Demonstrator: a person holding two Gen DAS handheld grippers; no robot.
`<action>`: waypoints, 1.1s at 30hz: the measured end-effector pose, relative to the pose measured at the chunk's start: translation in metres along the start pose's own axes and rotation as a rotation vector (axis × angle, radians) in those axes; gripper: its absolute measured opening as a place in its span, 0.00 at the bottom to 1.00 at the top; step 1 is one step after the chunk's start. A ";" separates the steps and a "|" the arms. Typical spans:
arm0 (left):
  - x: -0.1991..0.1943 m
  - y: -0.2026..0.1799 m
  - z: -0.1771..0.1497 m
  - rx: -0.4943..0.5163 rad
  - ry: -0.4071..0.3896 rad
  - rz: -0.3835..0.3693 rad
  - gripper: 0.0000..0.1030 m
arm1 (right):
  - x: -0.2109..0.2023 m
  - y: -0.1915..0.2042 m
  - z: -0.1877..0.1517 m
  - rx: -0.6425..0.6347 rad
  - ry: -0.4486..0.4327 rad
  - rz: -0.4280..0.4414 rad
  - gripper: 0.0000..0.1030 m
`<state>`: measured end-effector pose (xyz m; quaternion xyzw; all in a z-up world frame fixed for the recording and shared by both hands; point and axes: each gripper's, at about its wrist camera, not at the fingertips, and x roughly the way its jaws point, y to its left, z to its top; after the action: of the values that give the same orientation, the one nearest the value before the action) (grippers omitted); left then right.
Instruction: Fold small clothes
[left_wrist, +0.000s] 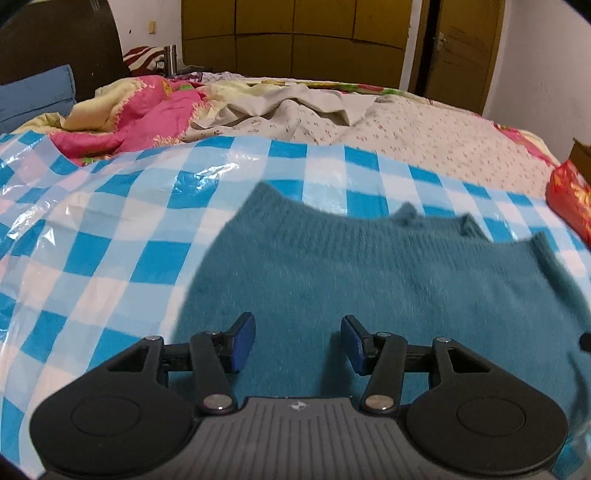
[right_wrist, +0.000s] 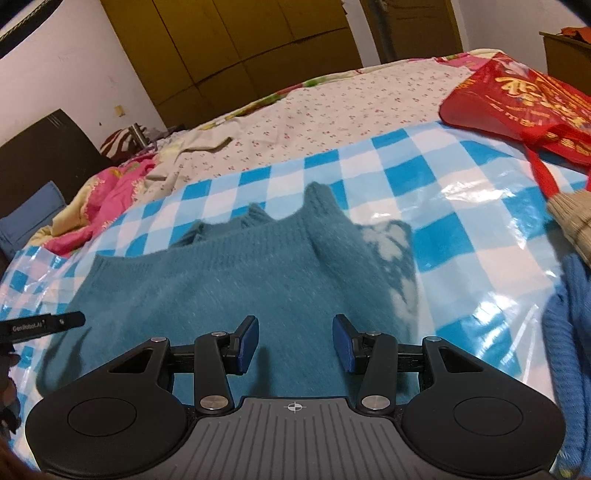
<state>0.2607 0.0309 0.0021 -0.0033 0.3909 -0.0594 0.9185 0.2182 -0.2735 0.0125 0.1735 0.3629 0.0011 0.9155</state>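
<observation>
A teal knitted garment lies flat on a blue-and-white checked plastic sheet spread over a bed. My left gripper hovers over its near left part, open, with nothing between the blue pads. In the right wrist view the same garment shows a folded-over piece with a white pattern on its right side. My right gripper stands open above the garment's near right part, holding nothing. A black bar of the left tool pokes in at the left edge.
A red bag rests at the sheet's far right corner, with a straw broom head and a blue knitted garment below it. A pink quilt and beige cloth are bunched at the bed's far side.
</observation>
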 end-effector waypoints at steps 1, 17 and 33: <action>-0.001 -0.002 -0.004 0.017 -0.003 0.007 0.60 | -0.003 0.000 -0.003 -0.007 -0.004 -0.006 0.42; -0.026 0.001 -0.032 0.055 0.012 0.039 0.66 | -0.042 0.004 -0.022 -0.109 -0.039 -0.078 0.43; -0.034 0.003 -0.046 0.066 0.009 0.022 0.66 | -0.047 -0.041 -0.068 0.219 0.057 0.012 0.46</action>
<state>0.2047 0.0395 -0.0054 0.0316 0.3929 -0.0622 0.9170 0.1331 -0.2962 -0.0153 0.2745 0.3859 -0.0279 0.8803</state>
